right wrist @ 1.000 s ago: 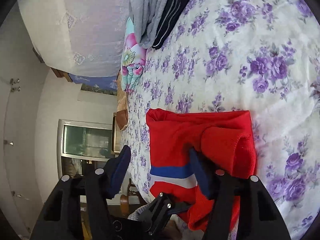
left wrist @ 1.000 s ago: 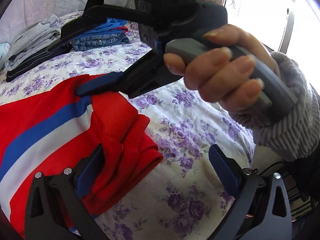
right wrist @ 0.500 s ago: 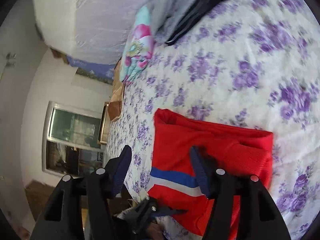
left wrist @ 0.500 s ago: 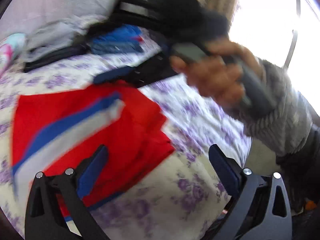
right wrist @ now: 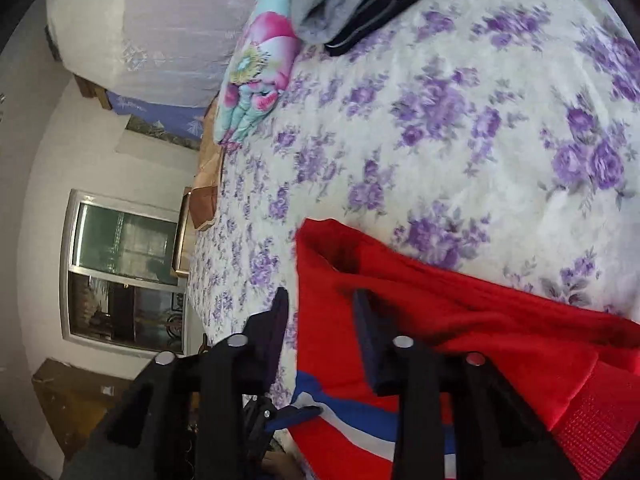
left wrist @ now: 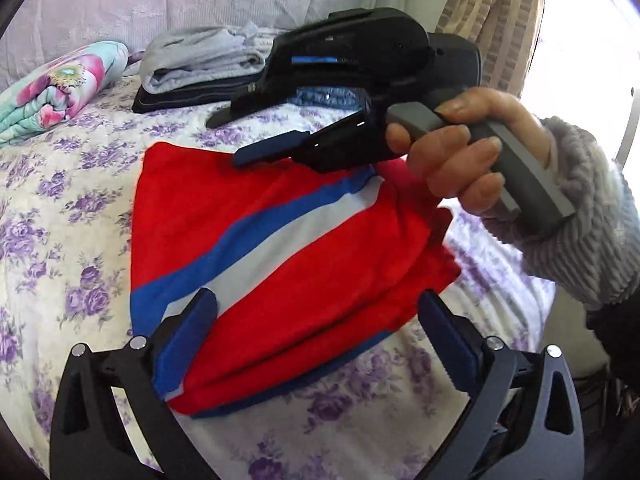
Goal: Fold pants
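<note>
Red pants (left wrist: 280, 248) with a blue and white stripe lie folded on the floral bedspread (left wrist: 60, 208). My left gripper (left wrist: 316, 328) is open and empty, its jaws standing either side of the near edge of the pants. My right gripper (left wrist: 264, 152) hovers over the far edge of the pants, held in a hand. In the right wrist view the right gripper (right wrist: 320, 316) is open, with one finger over the red pants (right wrist: 460, 328) and the other over the bedspread (right wrist: 440, 120).
Folded grey and dark clothes (left wrist: 200, 68) are stacked at the back of the bed, with folded jeans (left wrist: 324, 98) behind the right gripper. A floral rolled blanket (left wrist: 52, 84) lies at the back left. The bed's edge is at the right.
My left gripper has drawn back, so the whole folded pants now show. The right gripper has narrowed its opening and moved toward the pants' far corner.
</note>
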`<act>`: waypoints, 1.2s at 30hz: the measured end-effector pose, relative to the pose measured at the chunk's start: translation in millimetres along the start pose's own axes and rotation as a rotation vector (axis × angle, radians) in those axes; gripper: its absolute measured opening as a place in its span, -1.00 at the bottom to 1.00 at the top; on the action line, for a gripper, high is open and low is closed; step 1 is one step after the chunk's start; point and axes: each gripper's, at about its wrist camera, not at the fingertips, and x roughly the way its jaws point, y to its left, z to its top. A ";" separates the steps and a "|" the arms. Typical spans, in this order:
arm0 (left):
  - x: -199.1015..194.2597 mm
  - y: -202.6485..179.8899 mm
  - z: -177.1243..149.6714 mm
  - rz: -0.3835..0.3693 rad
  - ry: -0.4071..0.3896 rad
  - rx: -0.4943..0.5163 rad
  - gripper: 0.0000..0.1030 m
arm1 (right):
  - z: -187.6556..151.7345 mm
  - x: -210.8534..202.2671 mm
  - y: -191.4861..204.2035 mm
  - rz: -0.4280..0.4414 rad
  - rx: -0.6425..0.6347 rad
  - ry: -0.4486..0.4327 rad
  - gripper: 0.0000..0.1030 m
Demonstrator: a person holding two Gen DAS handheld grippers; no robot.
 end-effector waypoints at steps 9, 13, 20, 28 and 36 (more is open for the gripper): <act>11.0 35.6 -0.6 -0.001 0.021 -0.127 0.90 | 18.5 69.8 26.9 0.029 -0.023 0.099 0.19; 1.8 34.0 -0.8 -0.003 0.011 -0.120 0.90 | 27.0 41.6 17.1 -0.063 -0.017 -0.066 0.17; -6.7 105.4 11.2 0.005 0.001 -0.362 0.90 | -30.4 -95.5 9.1 -0.145 -0.070 -0.292 0.88; 29.9 124.1 21.4 -0.106 0.081 -0.420 0.90 | -124.2 -142.0 -73.8 -0.169 0.102 -0.328 0.89; 45.2 112.1 22.3 -0.107 0.120 -0.407 0.90 | -130.0 -94.1 -89.1 -0.006 0.119 -0.302 0.92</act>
